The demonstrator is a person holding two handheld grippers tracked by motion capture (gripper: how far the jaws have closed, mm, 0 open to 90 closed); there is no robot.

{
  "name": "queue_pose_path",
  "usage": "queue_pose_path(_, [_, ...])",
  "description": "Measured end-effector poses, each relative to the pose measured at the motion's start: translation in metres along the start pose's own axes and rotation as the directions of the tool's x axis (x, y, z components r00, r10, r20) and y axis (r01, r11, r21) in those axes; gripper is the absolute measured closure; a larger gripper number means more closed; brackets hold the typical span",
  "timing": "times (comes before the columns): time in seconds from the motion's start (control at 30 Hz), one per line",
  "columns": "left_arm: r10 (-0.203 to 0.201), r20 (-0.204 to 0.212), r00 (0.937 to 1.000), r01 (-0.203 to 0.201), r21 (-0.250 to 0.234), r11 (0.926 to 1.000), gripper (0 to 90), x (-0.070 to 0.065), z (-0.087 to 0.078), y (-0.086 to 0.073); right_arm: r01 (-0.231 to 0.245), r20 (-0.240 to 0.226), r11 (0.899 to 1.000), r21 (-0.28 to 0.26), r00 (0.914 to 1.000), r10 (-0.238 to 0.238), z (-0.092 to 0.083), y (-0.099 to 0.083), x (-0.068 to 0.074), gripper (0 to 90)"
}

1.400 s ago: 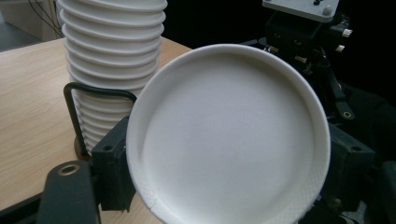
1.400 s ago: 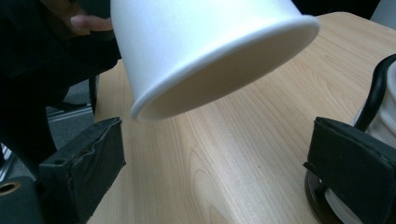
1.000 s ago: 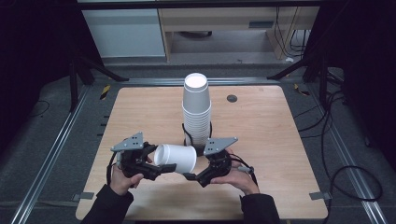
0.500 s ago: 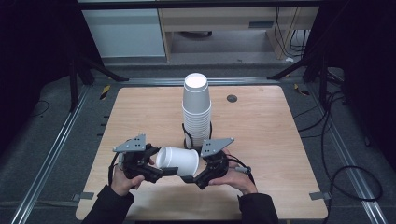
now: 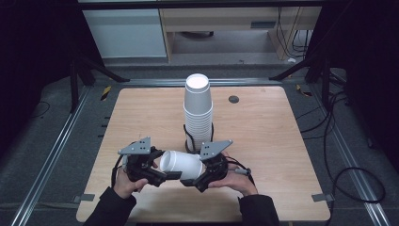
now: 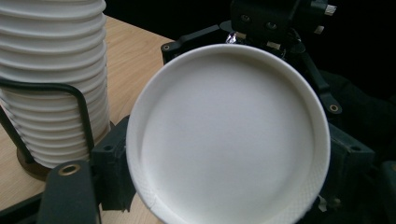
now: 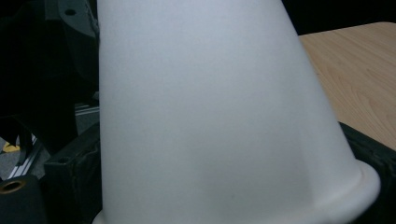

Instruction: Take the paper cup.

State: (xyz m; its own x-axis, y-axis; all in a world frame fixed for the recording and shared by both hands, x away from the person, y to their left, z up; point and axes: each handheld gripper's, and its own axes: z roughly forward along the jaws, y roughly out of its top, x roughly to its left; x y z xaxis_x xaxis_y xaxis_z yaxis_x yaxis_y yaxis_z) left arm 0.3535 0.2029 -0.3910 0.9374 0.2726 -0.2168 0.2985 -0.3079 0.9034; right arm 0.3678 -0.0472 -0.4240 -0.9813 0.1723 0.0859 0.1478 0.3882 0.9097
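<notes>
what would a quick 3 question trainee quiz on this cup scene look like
1. True or false: the loose cup lies sideways between the left gripper and the right gripper.
2. What does the cup stack stand in? A: a wire holder B: a bowl
3. The left gripper view faces the cup's ____ end.

Key: 1 true; 2 A, the wire holder; 3 bottom (closed).

High view overhead, far — claw views close, sharing cup.
</notes>
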Motion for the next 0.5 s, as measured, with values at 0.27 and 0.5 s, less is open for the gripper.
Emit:
queue_pose_path(0.27, [-0.001,0.004,1.0,0.001,0.007,1.0,21.3,0.001,0.0005,-0.0002,0.007,-0.001,1.0,0.008,1.0,-0.007,-0.0002,-0.0004,0.0,7.9])
queue_pose_path(0.5, [-0.006,0.004,1.0,0.006,0.003,1.0,20.4,0.0016,0.0007,-0.0001,0.008,0.002,1.0,0.008,1.0,-0.008,-0.0012,-0.0002,0.0,8.4])
